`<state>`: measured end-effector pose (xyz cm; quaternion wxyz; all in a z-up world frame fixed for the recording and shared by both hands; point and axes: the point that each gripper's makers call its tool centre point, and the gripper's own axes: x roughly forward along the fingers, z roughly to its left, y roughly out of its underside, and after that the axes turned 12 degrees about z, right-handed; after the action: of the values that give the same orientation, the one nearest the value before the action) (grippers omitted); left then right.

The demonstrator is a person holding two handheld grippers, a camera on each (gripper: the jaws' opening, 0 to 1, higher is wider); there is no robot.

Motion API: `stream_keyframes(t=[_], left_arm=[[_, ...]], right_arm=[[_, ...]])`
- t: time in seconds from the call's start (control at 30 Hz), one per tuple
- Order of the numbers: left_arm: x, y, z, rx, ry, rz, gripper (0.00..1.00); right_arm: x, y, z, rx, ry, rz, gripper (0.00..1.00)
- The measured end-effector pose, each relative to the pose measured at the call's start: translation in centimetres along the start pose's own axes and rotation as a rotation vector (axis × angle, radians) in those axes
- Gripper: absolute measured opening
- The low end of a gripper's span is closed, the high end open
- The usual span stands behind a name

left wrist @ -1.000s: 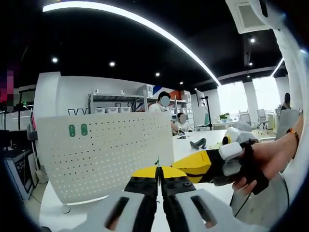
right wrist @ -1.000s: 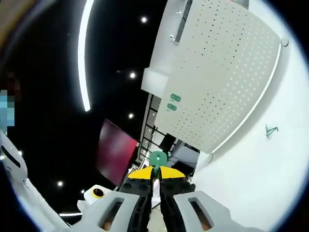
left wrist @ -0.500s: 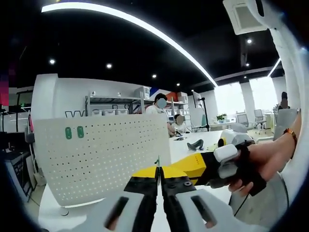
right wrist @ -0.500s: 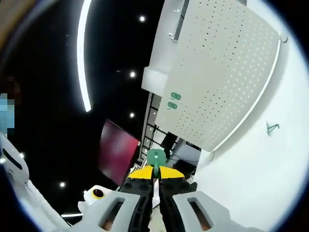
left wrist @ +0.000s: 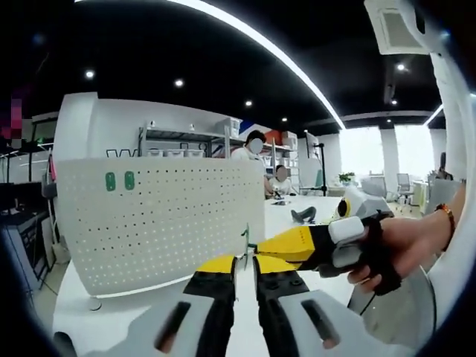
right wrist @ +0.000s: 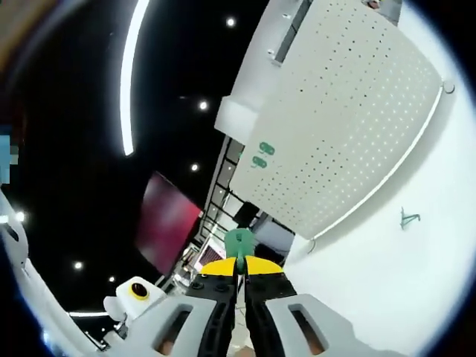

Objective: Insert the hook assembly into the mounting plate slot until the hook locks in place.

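Hook assembly, green, sits clamped in my right gripper jaws, facing the white perforated mounting plate. My left gripper jaws stand slightly apart, holding nothing. A second green hook lies on the tabletop.

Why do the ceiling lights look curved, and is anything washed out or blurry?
Left gripper view: the fisheye lens bends the ceiling light strip into an arc, and the windows at far right glare white. Right gripper view: the image is rolled, so the pegboard sits tilted; the white table is overexposed, and the dark ceiling loses detail.

Two seated people sit behind metal shelving, beneath a long curved ceiling light.
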<state>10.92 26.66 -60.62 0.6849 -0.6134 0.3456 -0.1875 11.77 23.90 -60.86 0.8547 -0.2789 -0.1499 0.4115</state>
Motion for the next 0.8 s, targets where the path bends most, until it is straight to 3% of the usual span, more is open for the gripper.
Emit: stream_keyframes(t=[0.13,0.33,0.5,0.7,0.8], left_arm=[[0.1,0.5,0.1,-0.013,-0.013,0.018,0.11],[0.6,0.6,0.0,-0.024,-0.024,0.021,0.14],[0.7,0.7,-0.2,-0.034,-0.032,0.016,0.19],[0.8,2.1,0.0,-0.072,-0.038,0.044,0.23],[0.4,2.3,-0.2,-0.08,-0.027,0.04,0.23]], right_arm=[[0.1,-0.1,-0.6,-0.113,0.046,0.05,0.01],[0.1,-0.7,-1.0,-0.205,0.094,0.077,0.01],[-0.1,-1.6,-1.9,-0.241,0.14,0.081,0.01],[0.0,-2.5,-2.3,-0.29,0.172,0.084,0.01],[0.1,-3.2,-2.1,-0.295,0.166,0.056,0.01]])
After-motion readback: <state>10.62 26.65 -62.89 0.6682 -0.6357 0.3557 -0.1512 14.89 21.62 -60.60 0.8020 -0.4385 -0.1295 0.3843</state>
